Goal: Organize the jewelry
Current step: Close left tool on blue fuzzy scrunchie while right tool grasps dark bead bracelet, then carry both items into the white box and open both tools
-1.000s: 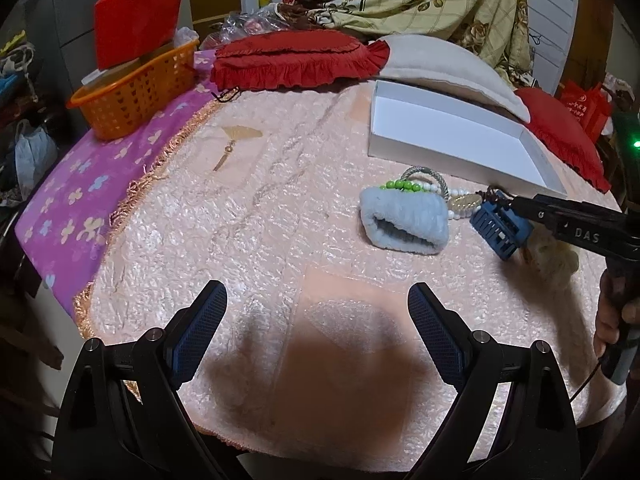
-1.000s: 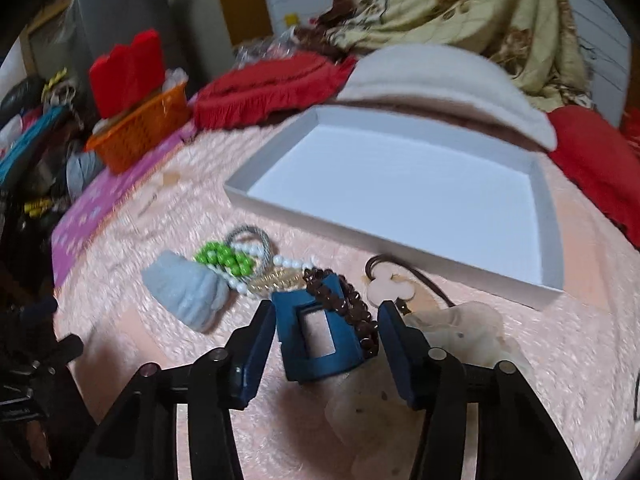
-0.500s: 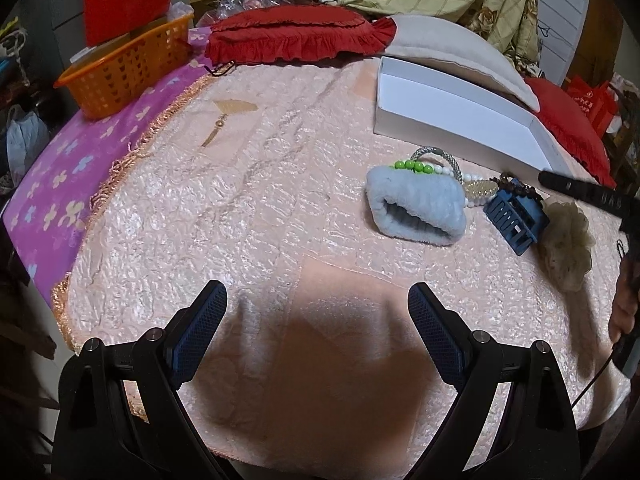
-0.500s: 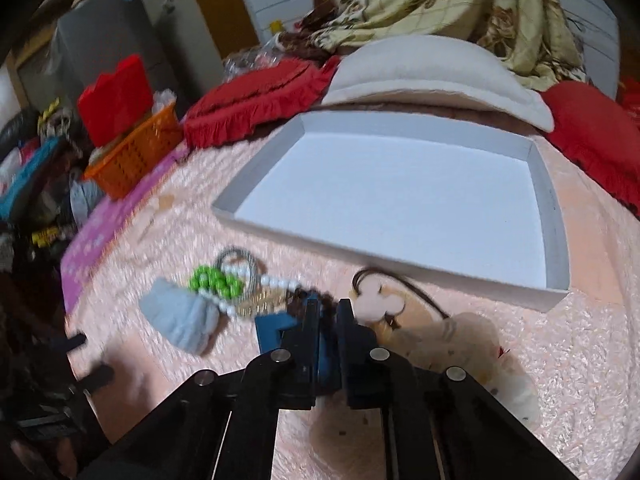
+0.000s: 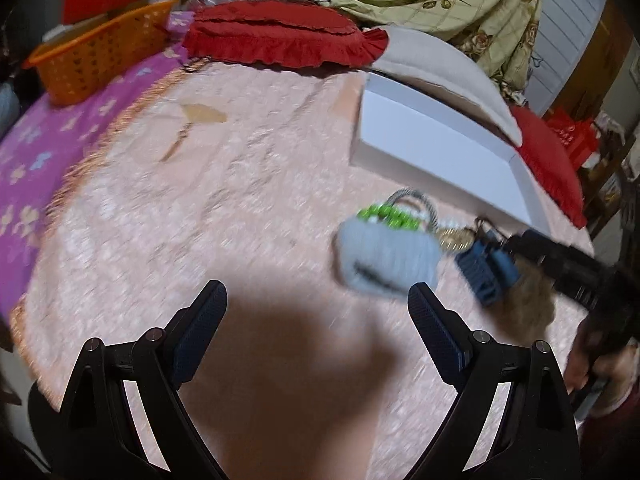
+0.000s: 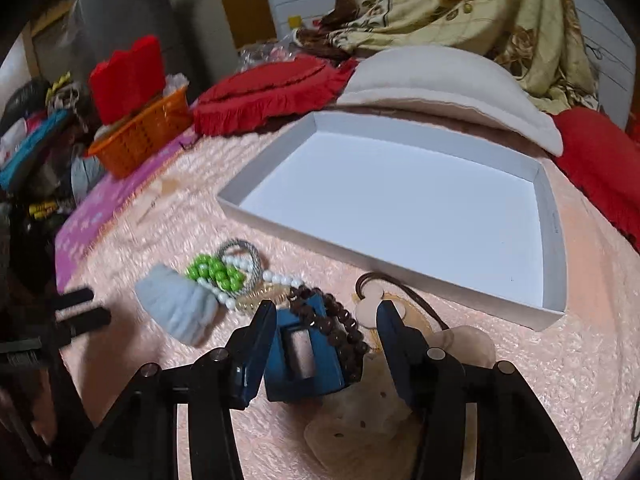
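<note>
1. The blue clip [image 6: 302, 362] lies on the pink bedspread [image 6: 540, 360] between the fingers of the right gripper [image 6: 326, 322]; its jaws are opening, and neither pad presses on the clip.
2. A string of brown beads [image 6: 336, 326] is draped over the clip's right side, inside the same gap.
3. Just ahead and left of that gripper lie a grey-blue knit piece [image 6: 176, 306], green beads [image 6: 216, 272], white beads [image 6: 276, 278] and a grey ring [image 6: 240, 246], bunched together and touching.
4. Just ahead and right of it lies a pale pendant on a dark cord [image 6: 370, 304]; under its right finger sits a cream fluffy piece [image 6: 360, 420].
5. Further ahead stands the white box [image 6: 556, 240], open-topped.
6. Beyond the box lie a red cushion [image 6: 272, 96] and a cream pillow [image 6: 448, 80]; far left is an orange basket [image 6: 140, 136].
7. The left gripper [image 5: 316, 320] hangs over bare bedspread with its jaws wide apart and nothing between them; the knit piece lies ahead and to its right. This view is blurred.
8. A hand [image 5: 600, 360] shows at that view's right edge.
</note>
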Tool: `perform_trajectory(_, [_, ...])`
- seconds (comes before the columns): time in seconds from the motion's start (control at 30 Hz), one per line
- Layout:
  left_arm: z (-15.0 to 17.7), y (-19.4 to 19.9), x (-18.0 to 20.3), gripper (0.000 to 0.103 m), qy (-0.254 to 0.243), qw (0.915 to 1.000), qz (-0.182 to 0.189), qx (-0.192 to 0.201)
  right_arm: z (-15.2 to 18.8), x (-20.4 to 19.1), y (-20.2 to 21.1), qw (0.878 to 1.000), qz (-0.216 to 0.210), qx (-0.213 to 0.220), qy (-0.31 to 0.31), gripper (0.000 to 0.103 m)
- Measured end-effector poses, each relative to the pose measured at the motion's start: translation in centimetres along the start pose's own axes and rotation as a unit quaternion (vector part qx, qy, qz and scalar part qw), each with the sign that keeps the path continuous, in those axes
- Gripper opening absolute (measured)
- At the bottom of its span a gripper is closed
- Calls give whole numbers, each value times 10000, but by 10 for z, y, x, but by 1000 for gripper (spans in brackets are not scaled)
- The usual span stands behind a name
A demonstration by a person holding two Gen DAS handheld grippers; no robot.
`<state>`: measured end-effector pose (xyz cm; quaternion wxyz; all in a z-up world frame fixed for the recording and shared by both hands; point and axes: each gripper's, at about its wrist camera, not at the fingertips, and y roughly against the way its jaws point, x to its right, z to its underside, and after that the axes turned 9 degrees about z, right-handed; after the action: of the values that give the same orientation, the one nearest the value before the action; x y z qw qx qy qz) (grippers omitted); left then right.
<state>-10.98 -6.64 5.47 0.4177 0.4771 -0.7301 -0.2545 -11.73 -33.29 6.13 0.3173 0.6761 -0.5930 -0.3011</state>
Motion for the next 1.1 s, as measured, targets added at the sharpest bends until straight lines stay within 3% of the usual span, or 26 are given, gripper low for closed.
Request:
perform_trajectory(0.27, [-23,-43,14,93,-528,9971,428,-344,3,-6,-13,9997,-5,-83,248,37])
perform_trajectory(0.37, [-22,-52,19,90,-617,9956,537,-450,5,-9,-17,9993,5,-133,354,25])
perform_trajectory(0.4, [-22,-54,20,83,-639,9954,545,-467,5,-8,-18,9992,38,-140,364,22])
perform_trajectory(0.43, [-21,-56,22,60,-673,9944,615,-537,5,-7,-19,9993,26,-151,341,20])
perform_trajectory(0.5, [-20,-56,24,51,-700,9941,618,-546,5,-4,-20,9996,-45,-162,244,19])
perform_trajectory(0.53, [-20,-54,25,38,-719,9945,581,-487,5,-2,-19,9997,-84,-153,185,17])
perform_trajectory(0.63, [-22,-46,26,22,-711,9955,486,-388,4,2,-13,9998,-161,-106,-16,8])
perform_trajectory(0.83, [-23,-24,26,20,-638,9958,599,-263,0,3,1,9996,-160,47,-231,8])
perform_trajectory(1.1, [-22,26,34,20,-719,9946,720,180,-12,13,45,9962,-35,601,-633,8])
